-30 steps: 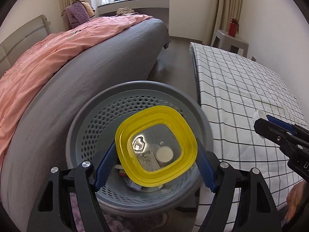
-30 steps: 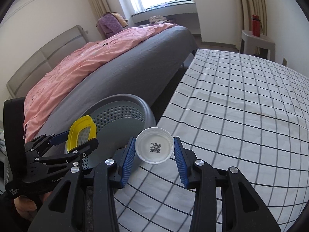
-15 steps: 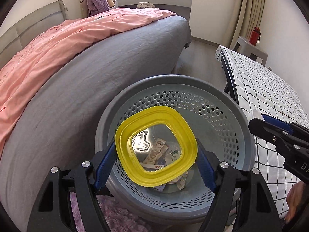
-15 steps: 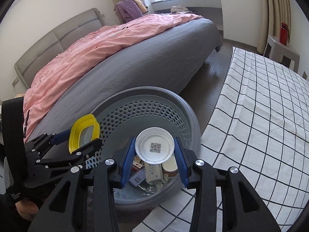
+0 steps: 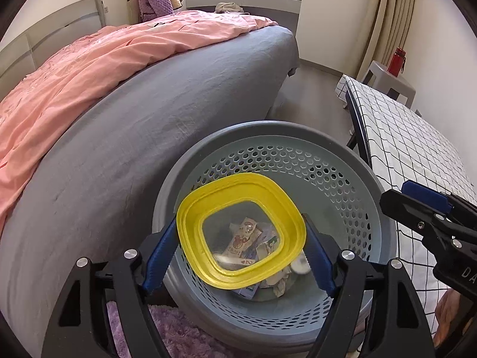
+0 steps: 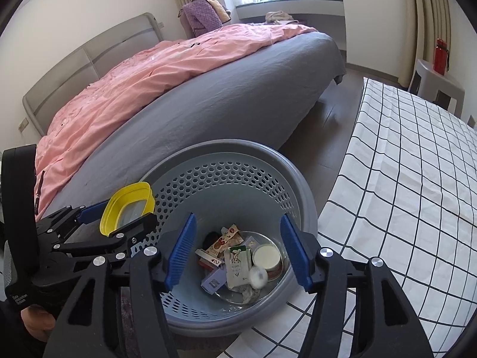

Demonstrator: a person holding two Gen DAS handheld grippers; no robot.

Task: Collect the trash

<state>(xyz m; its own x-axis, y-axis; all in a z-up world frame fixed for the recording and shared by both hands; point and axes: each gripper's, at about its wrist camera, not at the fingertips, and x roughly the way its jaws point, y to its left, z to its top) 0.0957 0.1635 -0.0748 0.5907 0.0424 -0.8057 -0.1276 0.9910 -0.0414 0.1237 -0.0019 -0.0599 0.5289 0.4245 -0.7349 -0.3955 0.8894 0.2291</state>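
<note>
A grey perforated basket (image 5: pixel 268 128) stands on the floor between the bed and the table, with wrappers, a small carton and a round tub lying in it. My left gripper (image 5: pixel 241 253) is shut on a yellow lid (image 5: pixel 238 188) with a clear centre, held tilted over the basket. My right gripper (image 6: pixel 240 250) hangs over the basket (image 6: pixel 226 146) with its jaws opening and nothing between them. A small white round cap (image 6: pixel 258 276), blurred, is down among the trash. The left gripper (image 6: pixel 119 217) and its yellow lid (image 6: pixel 110 211) show at the left of the right wrist view.
A bed with a grey sheet (image 5: pixel 125 137) and pink duvet (image 5: pixel 89 62) runs along the left. A table with a black-and-white checked cloth (image 6: pixel 411 161) borders the basket on the right. A purple rug (image 5: pixel 179 334) lies under the basket. A stool with a red bottle (image 5: pixel 396 65) stands far right.
Both grippers swung left from the checked table to above the basket. The right jaws spread apart and the white cap dropped out into the basket. The left still grips the yellow lid.
</note>
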